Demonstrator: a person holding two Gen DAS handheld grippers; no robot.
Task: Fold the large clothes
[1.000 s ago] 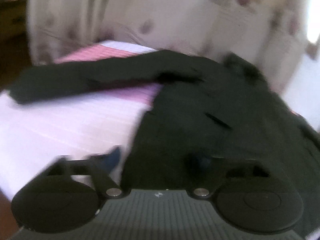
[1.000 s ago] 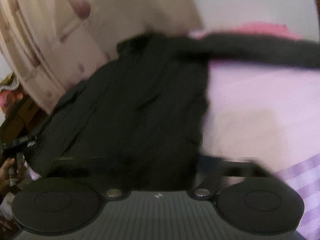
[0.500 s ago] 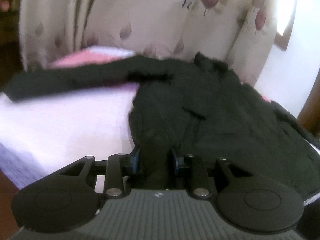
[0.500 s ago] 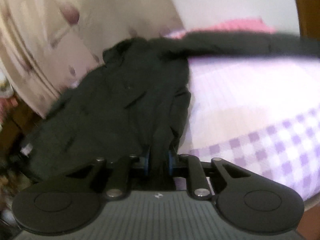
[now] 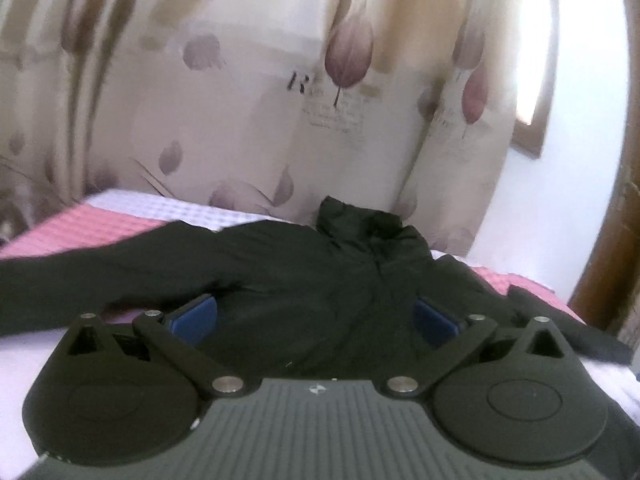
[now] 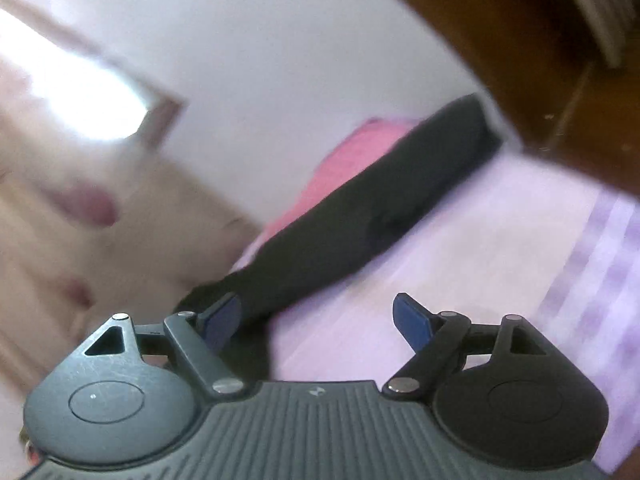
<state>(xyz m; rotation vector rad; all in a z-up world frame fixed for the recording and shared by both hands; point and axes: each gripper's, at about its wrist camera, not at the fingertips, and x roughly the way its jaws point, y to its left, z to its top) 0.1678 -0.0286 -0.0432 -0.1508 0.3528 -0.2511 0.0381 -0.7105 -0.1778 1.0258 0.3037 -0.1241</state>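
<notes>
Both grippers released from the black jacket's (image 5: pixel 304 280) lower hem, pinched half a second earlier; jaws now opening wide, nothing between the blue pads. Jacket spread flat on the bed (image 5: pixel 132 208), collar toward the curtain (image 5: pixel 248 92), one sleeve (image 6: pixel 372 200) stretched out sideways from the body. Judged: hem pulled straight, garment ready for the first fold. Left gripper (image 5: pixel 316 316) held low above the jacket's body, aimed along it toward the collar. Right gripper (image 6: pixel 318 316) swung off the body, rolled, facing along the outstretched sleeve, left pad at its near edge.
</notes>
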